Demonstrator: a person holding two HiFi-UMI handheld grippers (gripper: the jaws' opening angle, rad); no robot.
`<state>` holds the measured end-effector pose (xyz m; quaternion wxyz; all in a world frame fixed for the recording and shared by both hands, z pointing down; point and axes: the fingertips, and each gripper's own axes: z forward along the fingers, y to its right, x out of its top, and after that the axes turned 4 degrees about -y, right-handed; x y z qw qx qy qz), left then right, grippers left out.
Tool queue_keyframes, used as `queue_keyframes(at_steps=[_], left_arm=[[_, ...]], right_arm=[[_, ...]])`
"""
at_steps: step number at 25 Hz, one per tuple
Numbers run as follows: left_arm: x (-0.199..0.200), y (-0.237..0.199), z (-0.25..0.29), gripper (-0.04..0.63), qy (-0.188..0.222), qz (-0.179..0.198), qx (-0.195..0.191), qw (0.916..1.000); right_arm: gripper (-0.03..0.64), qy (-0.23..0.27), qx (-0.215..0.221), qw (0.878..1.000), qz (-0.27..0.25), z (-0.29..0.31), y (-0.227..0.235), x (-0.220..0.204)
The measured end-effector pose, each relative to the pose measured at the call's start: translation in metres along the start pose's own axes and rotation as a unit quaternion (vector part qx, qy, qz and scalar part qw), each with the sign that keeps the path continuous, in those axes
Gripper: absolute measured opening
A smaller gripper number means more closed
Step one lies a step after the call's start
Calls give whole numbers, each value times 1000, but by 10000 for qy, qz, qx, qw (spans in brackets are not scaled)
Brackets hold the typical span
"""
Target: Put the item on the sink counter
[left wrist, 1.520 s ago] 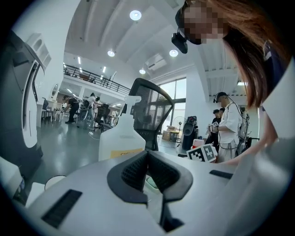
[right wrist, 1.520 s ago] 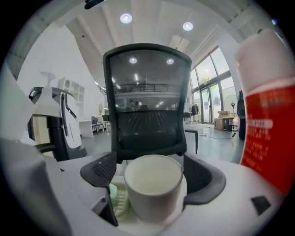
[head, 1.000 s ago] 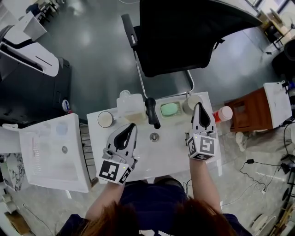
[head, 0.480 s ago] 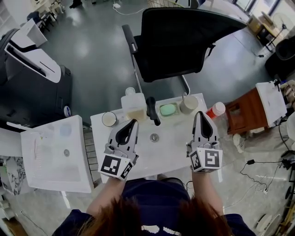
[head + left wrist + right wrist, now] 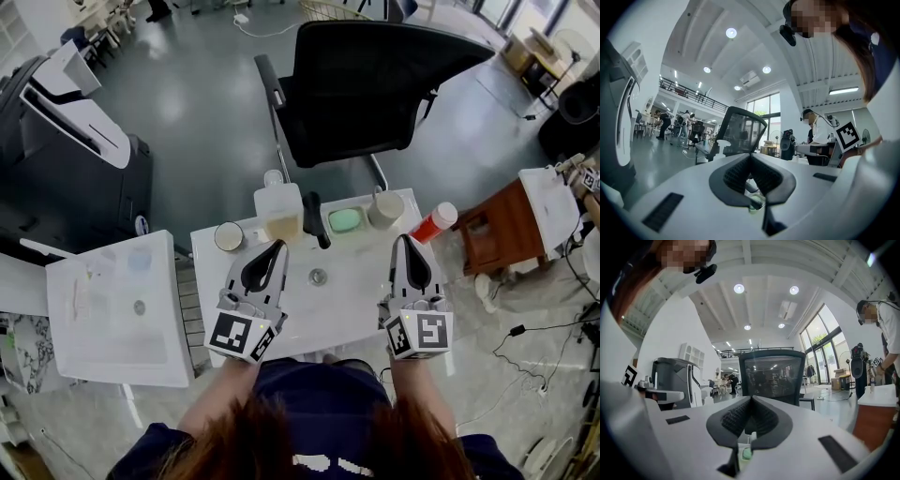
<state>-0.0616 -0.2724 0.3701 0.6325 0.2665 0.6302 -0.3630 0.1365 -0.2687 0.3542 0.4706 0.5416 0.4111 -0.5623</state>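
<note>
From the head view, the white sink counter point(image 5: 361, 300) lies below the person with a row of things along its far edge: a cup point(image 5: 228, 236), a clear pump bottle point(image 5: 279, 214), the black tap point(image 5: 314, 222), a green soap dish point(image 5: 345, 221), a mug point(image 5: 384, 210) and, at the far right corner, an orange bottle point(image 5: 431, 225) with a white cap, which I take to be the item. It appears to be on the counter already, at the very edge; whether it stands square or leans I cannot tell. In this view its long axis runs from lower left to upper right, cap end farthest from the person. The left tongs point(image 5: 274, 247) hover left of the drain point(image 5: 318, 277), well apart from the bottle. The right tongs point(image 5: 407, 239) point at the far edge with the bottle just beyond their tip and to its right, so the right hand is much the nearer. In the left gripper view the left tongs point(image 5: 750, 174) are pressed together with nothing between them, an office chair point(image 5: 740, 133) behind. In the right gripper view the right tongs point(image 5: 751, 414) are likewise pressed together and empty. The bottle does not show here, which suggests it sits off to their side rather than dead ahead.
</note>
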Motion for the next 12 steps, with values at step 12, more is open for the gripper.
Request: queue_keyframes(at_steps=[12], left_arm=[[-5,3,-5,21,-41,-15,30,10000]], right_arm=[[15,-46,-3,10000,15,-11,-5,-4]])
